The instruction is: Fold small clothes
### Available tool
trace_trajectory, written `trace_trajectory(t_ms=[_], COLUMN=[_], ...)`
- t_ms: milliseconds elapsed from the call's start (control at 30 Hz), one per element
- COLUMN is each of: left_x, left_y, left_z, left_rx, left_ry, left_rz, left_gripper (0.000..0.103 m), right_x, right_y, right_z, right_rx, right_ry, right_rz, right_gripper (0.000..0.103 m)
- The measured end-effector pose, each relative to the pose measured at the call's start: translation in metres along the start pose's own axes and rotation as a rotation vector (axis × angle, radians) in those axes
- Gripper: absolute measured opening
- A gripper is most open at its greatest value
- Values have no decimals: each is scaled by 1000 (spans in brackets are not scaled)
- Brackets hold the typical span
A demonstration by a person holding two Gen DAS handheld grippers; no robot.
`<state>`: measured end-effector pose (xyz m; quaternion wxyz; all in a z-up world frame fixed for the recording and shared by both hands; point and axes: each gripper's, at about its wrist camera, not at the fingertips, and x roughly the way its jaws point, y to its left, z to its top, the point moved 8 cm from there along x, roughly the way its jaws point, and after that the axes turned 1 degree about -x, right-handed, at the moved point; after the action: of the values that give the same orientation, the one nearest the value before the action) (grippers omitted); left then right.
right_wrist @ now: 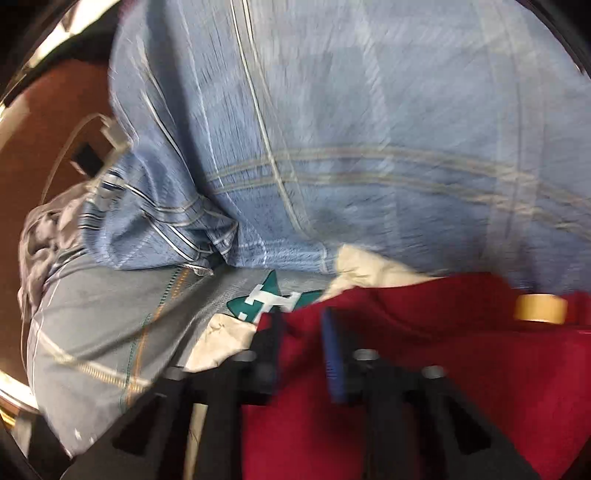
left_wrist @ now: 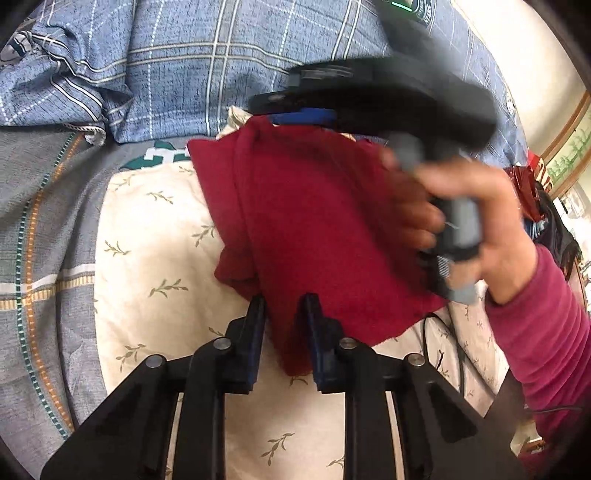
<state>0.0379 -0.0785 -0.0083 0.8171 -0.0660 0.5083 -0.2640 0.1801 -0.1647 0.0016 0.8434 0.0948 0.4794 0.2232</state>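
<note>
The left gripper (left_wrist: 284, 306) pinches the near edge of the red garment (left_wrist: 314, 221), which lies on the cream leaf-print sheet (left_wrist: 155, 258). At one o'clock, the right gripper (right_wrist: 301, 319) hovers with jaws apart over the garment's far edge.

Little can be read. On the grey sheet (right_wrist: 110, 325) a teal patch (right_wrist: 273, 301) carries white block shapes, one like a capital "H"; the rest is cut off by a red cloth (right_wrist: 406, 369) and blur. In the left wrist view the same teal patch (left_wrist: 162, 155) shows only broken white strokes. A round emblem (left_wrist: 423, 9) on the blue quilt (left_wrist: 177, 74) is too small to read.
</note>
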Motion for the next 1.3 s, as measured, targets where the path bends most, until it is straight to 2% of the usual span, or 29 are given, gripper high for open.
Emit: trace_trajectory(t_ms=[33,133,167,233,267,333,400,500,600,733,767,800,833,867,967,1100,1133,1200,1267,1300], left_x=[0,-2,-2,-4,-4,-3,-1,2,5,0,0,-1,-1,0,2,5,7,9,9,9], left_y=[2,4,5,7,8,12,16,19,22,17,17,17,16,16,14,13,13,13,14,15], left_z=[2,1,1,1,1,2,4,6,10,12,13,13,14,14,16,17,17,17,15,15], left_rx=[-11,-31,-31,-33,-36,-42,-44,-54,-77,-88,-92,-102,-110,-115,-123,-121,-119,-118,-119,-121], left_ry=[-7,-18,-23,-26,-28,-36,-37,-39,-46,-72,-82,-88,-92,-94,-108,-116,-116,-115,-113,-115], left_rz=[1,11,20,22,23,37,66,87,90,79,76,76,74,72,77,89,96,100,105,110], left_gripper=[21,27,28,28,29,36,43,49,53,53,53,54,54,54,54,54,54,55,56,57], right_x=[-13,-21,-16,-3,4,25,45,65,62,16,-4,-16,-34,-46,-87,-124,-127,-123,-122,-125], right_y=[-8,-21,-28,-27,-25,-18,-7,0,-1,-21,-29,-36,-51,-60,-113,-197,-221,-254,-266,-262], right_z=[-2,-7,-10,-12,-13,-12,-14,-14,-13,-15,-18,-20,-24,-27,-36,-54,-60,-72,-75,-73], right_rx=[-15,-53,-63,-81,-91,-122,-146,-204,-197,-76,-51,-43,-31,-20,37,186,241,328,375,365], right_ry=[-18,-13,12,27,35,58,91,91,83,26,-10,-30,-61,-84,-140,-123,-115,-82,-105,-103], right_rz=[-43,-126,-184,-211,-222,-265,-254,-313,-294,-195,-163,-160,-188,-211,-296,-471,-513,-524,-475,-486], right_gripper=[58,55,55,44,43,39,38,38,36,40,43,53,58,59,59,56,49,38,38,42])
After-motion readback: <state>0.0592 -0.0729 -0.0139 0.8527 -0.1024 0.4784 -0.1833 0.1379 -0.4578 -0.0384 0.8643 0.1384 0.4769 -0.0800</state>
